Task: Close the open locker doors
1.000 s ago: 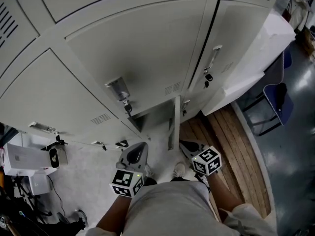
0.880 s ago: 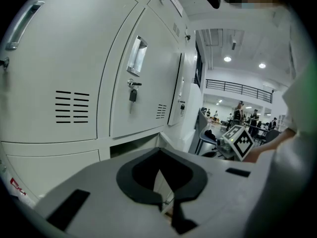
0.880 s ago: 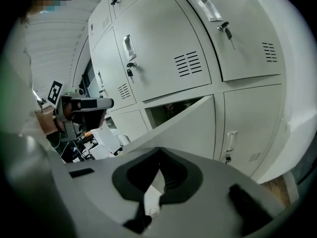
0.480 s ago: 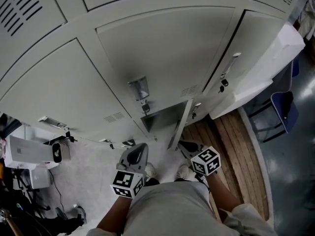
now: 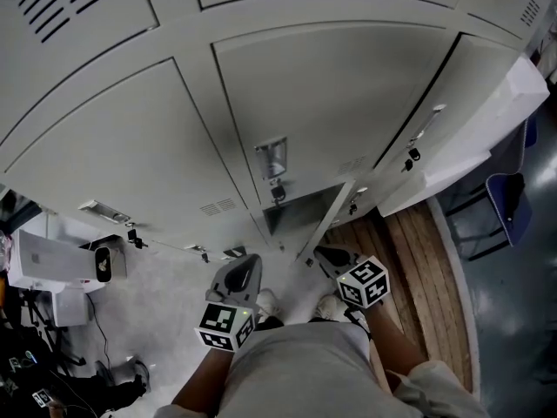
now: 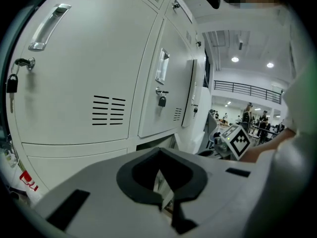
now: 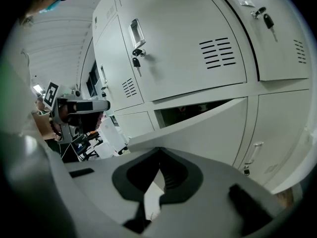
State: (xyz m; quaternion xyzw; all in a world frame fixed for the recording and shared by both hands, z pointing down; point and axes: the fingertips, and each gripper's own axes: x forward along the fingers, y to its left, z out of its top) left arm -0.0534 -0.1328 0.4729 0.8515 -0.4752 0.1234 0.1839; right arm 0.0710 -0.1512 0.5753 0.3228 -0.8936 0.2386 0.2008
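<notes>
Head view: the open locker door (image 5: 329,219), in the lowest row, stands ajar and edge-on at 12 o'clock from the right gripper (image 5: 335,258) and 2 o'clock from the left gripper (image 5: 240,273). The doors around it lie shut. Right gripper view: its fingers are pressed together on nothing. Left gripper view: the same, fingers together and empty.
</notes>
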